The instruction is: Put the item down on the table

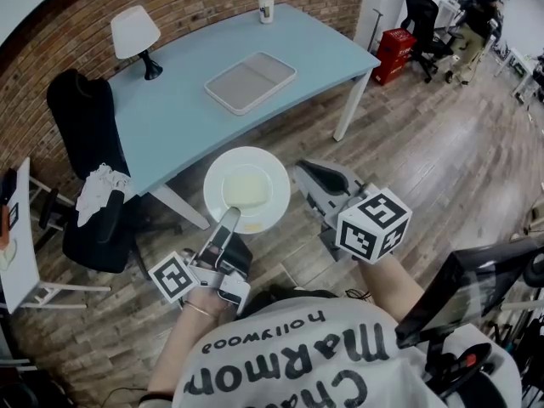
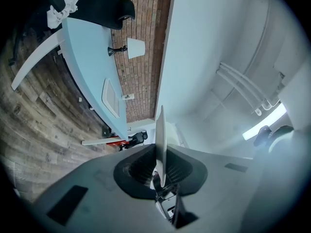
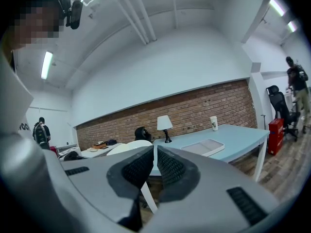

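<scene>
A white plate [image 1: 246, 189] hangs in the air over the wooden floor, just short of the light blue table [image 1: 170, 109]. My left gripper [image 1: 229, 221] is shut on the plate's near rim. In the left gripper view the plate [image 2: 160, 144] shows edge-on, pinched between the black pads [image 2: 141, 171]. My right gripper [image 1: 308, 175] is to the right of the plate, apart from it, shut and holding nothing. In the right gripper view its pads [image 3: 138, 168] stand almost together, and the plate's rim [image 3: 127, 147] shows just behind them.
On the table are a grey tray [image 1: 250, 82], a white lamp [image 1: 134, 34] and a paper cup [image 1: 266, 7]. A black office chair [image 1: 89, 168] with a white cloth stands at the table's left end. A red crate [image 1: 396, 53] sits beyond the right table leg.
</scene>
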The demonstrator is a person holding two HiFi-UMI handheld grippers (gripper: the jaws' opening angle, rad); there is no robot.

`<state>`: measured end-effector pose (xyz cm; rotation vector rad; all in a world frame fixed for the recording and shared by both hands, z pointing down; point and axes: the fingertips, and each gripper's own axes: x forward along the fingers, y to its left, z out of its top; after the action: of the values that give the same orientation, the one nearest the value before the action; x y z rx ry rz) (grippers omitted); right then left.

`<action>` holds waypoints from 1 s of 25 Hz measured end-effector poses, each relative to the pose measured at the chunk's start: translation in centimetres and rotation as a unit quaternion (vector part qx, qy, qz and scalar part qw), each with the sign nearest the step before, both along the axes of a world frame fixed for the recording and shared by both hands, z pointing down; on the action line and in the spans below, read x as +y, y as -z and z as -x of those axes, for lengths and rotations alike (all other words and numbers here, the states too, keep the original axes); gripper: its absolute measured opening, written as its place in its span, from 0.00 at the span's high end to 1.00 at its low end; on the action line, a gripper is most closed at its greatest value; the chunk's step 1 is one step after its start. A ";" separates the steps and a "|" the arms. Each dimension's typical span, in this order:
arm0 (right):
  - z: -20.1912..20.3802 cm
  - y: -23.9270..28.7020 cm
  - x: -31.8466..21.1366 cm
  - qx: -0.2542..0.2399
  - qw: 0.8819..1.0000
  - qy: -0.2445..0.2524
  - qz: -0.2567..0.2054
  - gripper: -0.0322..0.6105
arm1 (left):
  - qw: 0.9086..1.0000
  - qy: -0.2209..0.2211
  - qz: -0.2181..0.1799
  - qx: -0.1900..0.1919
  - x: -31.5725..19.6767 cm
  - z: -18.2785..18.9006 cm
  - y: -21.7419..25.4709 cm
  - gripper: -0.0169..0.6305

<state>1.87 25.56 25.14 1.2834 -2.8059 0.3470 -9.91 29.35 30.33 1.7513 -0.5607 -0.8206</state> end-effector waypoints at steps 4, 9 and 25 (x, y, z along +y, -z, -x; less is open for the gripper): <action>0.4 -0.7 -0.2 -0.004 1.000 -0.014 0.002 0.93 | 1.000 -0.015 0.001 -0.003 -0.6 0.5 -0.5 0.93; 0.1 -1.8 -0.9 -0.005 1.000 -0.028 0.013 0.93 | 1.000 -0.020 0.006 0.000 -2.0 0.8 -1.0 0.93; -4.0 -3.7 -13.5 -0.013 0.999 -0.018 0.037 0.93 | 0.999 -0.005 0.042 0.005 -13.5 -3.0 -3.4 0.93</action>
<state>5.85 12.04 28.85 1.3239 -2.7661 0.4664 -6.95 15.80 33.74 1.6723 -0.5709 -0.7873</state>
